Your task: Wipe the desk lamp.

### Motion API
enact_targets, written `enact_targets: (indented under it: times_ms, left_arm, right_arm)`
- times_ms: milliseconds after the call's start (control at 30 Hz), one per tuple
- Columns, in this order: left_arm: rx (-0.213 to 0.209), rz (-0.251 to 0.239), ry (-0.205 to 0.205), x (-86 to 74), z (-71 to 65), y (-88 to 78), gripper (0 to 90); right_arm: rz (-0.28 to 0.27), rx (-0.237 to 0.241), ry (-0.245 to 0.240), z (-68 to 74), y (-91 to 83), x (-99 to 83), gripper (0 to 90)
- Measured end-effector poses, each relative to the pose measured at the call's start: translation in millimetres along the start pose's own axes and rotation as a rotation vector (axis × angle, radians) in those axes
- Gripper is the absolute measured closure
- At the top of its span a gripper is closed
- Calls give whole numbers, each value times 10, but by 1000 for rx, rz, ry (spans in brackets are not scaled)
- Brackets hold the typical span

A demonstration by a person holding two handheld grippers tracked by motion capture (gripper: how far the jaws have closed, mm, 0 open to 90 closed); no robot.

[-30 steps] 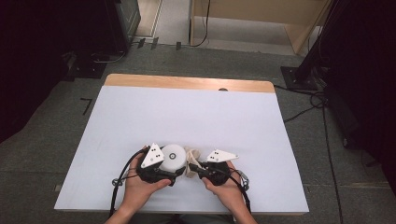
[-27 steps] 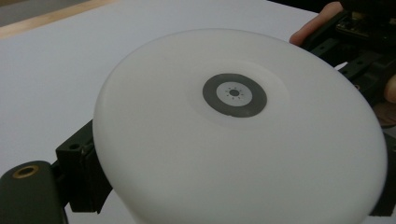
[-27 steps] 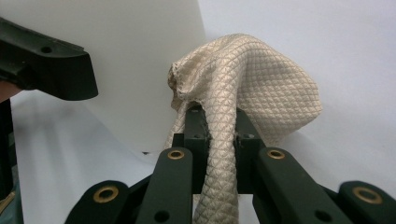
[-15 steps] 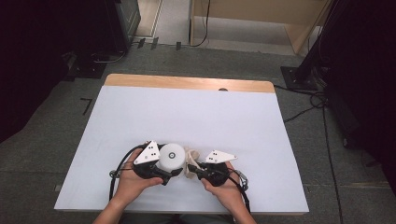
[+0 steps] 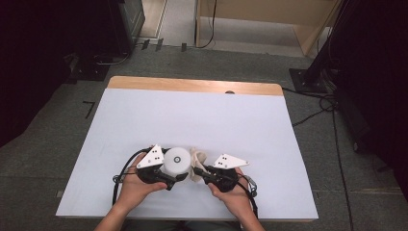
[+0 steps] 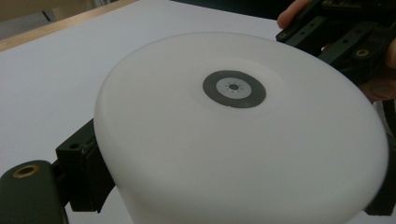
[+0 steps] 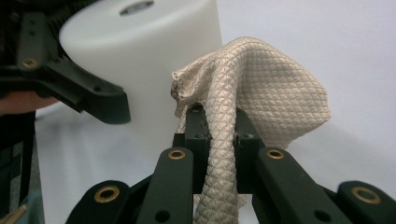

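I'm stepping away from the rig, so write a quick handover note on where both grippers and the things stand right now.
Left gripper: shut on the white cylinder, held near the front edge of the table.
Right gripper: shut on the beige quilted cloth, bunched up beside the cylinder.
Done: both things gripped and brought together.
Left: probably wiping the cylinder with the cloth; no wiping stroke can be made out yet.

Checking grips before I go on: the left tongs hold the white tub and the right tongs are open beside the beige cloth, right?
Not quite. The right tongs are shut on the beige cloth, as the right gripper view shows. The left tongs do hold the white tub.
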State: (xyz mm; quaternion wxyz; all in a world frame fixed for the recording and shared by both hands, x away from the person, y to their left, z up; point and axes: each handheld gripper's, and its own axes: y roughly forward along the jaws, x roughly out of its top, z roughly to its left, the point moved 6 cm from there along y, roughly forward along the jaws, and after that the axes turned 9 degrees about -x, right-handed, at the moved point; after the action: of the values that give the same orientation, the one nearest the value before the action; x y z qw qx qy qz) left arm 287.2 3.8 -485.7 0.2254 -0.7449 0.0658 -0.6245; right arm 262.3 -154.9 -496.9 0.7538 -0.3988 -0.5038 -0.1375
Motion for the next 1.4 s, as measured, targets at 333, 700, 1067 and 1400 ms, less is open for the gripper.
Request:
enact_targets:
  times_ms: [333, 700, 1067, 1400]
  left_arm:
    - [0, -3, -2, -1, 0, 2, 79]
    - [0, -7, -2, -3, 2, 5, 79]
    - [3, -16, -5, -10, 3, 5, 79]
    - [2, -15, -4, -10, 2, 5, 79]
  right_arm:
    - [-61, 3, -6, 53, -132, 167, 814]
    - [-99, 8, -15, 111, -224, 272, 813]
    - [-27, -5, 7, 37, -47, 70, 815]
    - [46, -9, 17, -22, 94, -93, 804]
